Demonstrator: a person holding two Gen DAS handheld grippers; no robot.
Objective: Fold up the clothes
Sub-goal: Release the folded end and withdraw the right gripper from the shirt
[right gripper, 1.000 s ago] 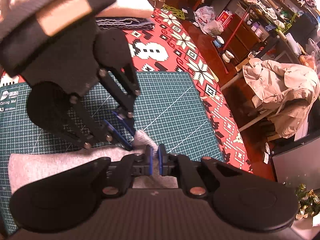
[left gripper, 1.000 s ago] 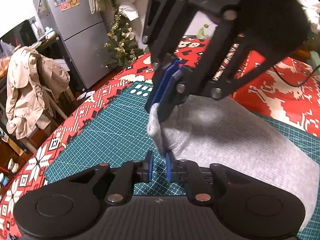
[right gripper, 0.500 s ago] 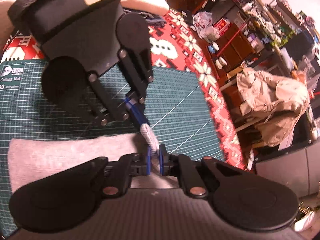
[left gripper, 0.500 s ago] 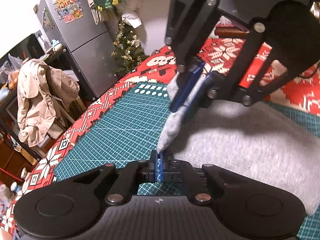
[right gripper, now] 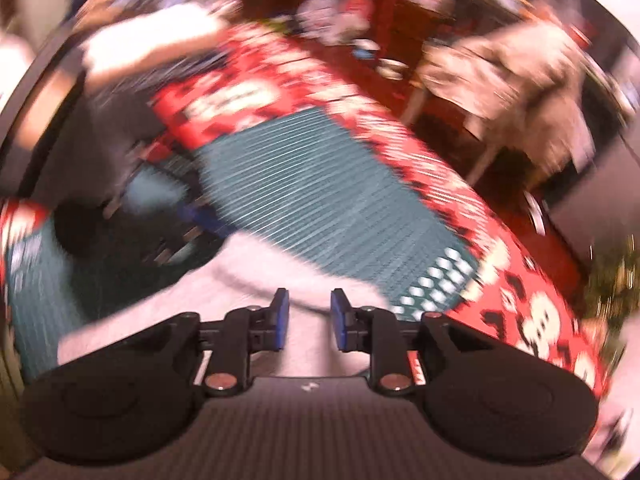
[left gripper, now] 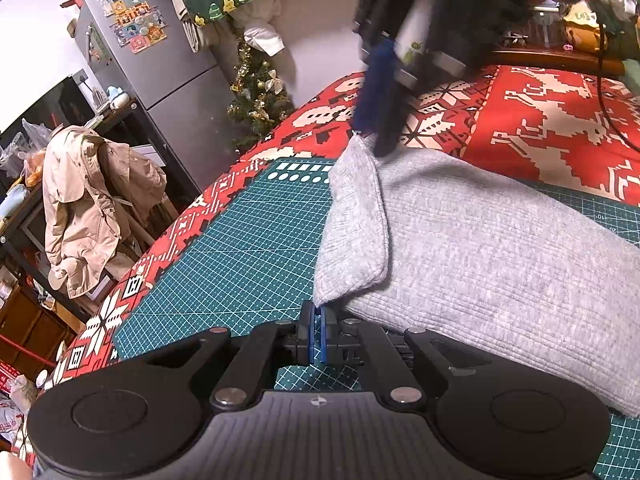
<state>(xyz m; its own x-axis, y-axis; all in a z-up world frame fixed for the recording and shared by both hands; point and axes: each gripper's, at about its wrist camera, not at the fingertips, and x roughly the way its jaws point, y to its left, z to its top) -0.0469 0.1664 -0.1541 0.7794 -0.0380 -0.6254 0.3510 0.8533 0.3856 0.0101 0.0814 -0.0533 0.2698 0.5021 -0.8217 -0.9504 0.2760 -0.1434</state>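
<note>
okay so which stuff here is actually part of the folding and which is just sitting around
In the job:
grey garment
left gripper, shut on its corner
right gripper, open
green cutting mat

Lying about:
beige coat
fridge
Christmas tree
red patterned cloth

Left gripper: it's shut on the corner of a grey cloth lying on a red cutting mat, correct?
Not quite. The left gripper is shut on the grey cloth's corner, but the cutting mat is green, as the left wrist view shows; red is the patterned tablecloth beneath it.
</note>
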